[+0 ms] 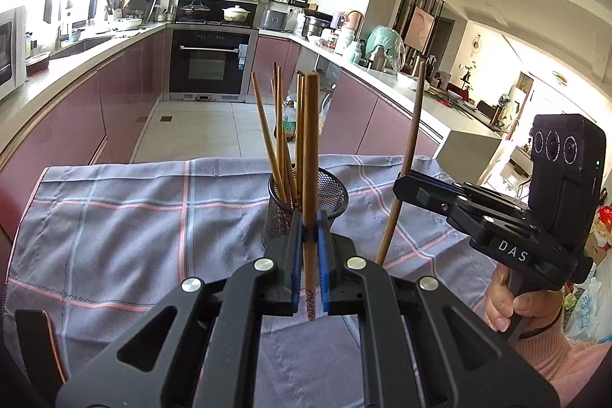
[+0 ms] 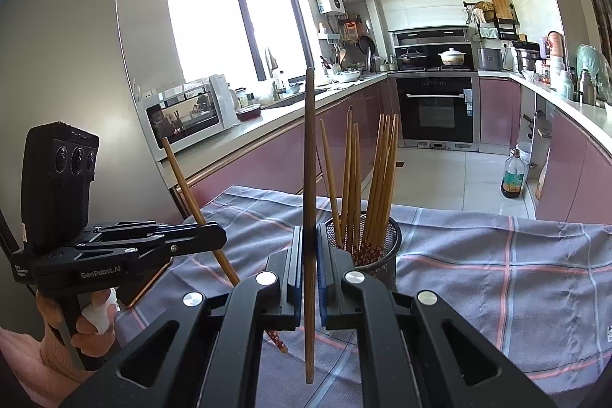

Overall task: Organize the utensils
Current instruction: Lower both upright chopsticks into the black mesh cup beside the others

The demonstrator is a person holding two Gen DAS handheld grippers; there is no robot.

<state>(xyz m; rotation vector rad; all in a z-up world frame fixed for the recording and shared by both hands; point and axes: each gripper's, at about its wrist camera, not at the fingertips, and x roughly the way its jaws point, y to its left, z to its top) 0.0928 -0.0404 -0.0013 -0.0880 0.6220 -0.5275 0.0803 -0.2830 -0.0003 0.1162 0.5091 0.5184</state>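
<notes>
1. Left gripper [image 1: 310, 234] has its fingers clamped narrow on a light-brown chopstick [image 1: 310, 155], held upright with the patterned tip poking out below the pads.
2. Right gripper [image 2: 309, 255] is pinched on a darker chopstick [image 2: 310, 201], near vertical, with a long length hanging under the grip.
3. The mesh holder [image 2: 376, 249] stands on the checked cloth [image 2: 497, 255] covering the bench, at about 1 o'clock from the right fingers and just beyond them; a bundle of chopsticks [image 2: 376, 178] already fans out of it.
4. From the left wrist view the holder [image 1: 332, 195] sits dead ahead at 12 o'clock, right behind the held stick.
5. Risk one — both sticks are heading for one narrow mouth, so the two grippers could knock together.
6. Risk two: the light holder may tip if a stick catches its rim or pushes on the leaning bundle.
7. Risk three — a thin, smooth stick can swivel or slide between the pads and drop onto the cloth.
</notes>
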